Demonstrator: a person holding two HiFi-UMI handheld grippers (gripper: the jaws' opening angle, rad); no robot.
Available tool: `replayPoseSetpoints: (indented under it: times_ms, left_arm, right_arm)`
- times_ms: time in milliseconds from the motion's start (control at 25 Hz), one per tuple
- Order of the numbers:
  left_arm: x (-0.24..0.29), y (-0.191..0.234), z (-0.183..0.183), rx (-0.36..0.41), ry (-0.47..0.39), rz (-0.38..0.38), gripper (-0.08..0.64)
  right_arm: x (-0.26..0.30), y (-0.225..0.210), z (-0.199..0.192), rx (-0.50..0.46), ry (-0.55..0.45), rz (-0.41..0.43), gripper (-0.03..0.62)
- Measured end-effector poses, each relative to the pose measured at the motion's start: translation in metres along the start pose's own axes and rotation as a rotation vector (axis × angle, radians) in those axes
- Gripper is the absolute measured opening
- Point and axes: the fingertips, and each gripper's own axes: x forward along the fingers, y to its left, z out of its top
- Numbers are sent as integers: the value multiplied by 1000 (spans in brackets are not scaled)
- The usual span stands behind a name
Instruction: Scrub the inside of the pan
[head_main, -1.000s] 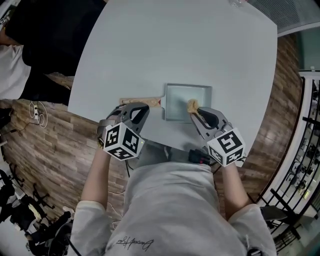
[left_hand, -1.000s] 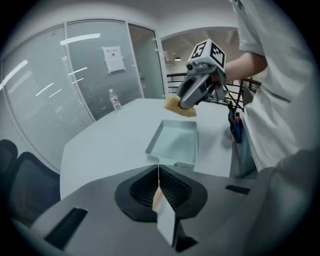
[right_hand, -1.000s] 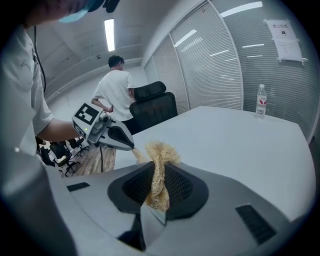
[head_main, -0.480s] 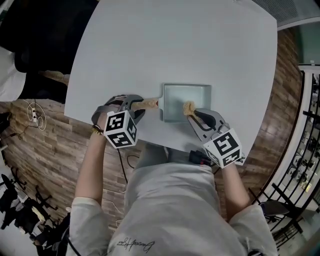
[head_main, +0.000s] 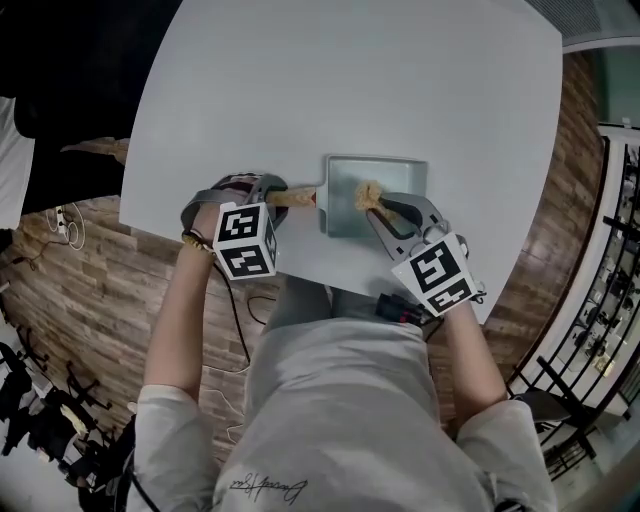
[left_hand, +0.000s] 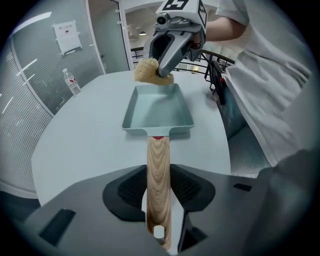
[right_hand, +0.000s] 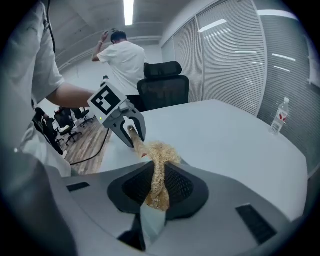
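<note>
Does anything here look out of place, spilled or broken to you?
Nothing stands out. The pan sits flat and empty on the table, with nothing spilled or visibly damaged, though it lies fairly near the table's edge by the person. The right gripper is clamped on a tan fibrous scrubber above it.

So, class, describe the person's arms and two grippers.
The left gripper and right gripper are grey with black ribbed pads. Each carries a white cube printed with black square markers. A black cable trails from the left one, whose jaws have just been closing round the pan handle. The person wears a light short-sleeved T-shirt.
</note>
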Motion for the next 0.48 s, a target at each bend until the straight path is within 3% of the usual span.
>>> replayPoseSetpoints:
  times_ms: [200,480]
  left_arm:
    - [1,-1,-1,4,7,-13,149]
    - [-1,1,5,0,26,-27,149]
  right_arm:
    - [29,-13,-13,-174,134,-32,77]
    - [68,-20,-24,-382,299,-10,77]
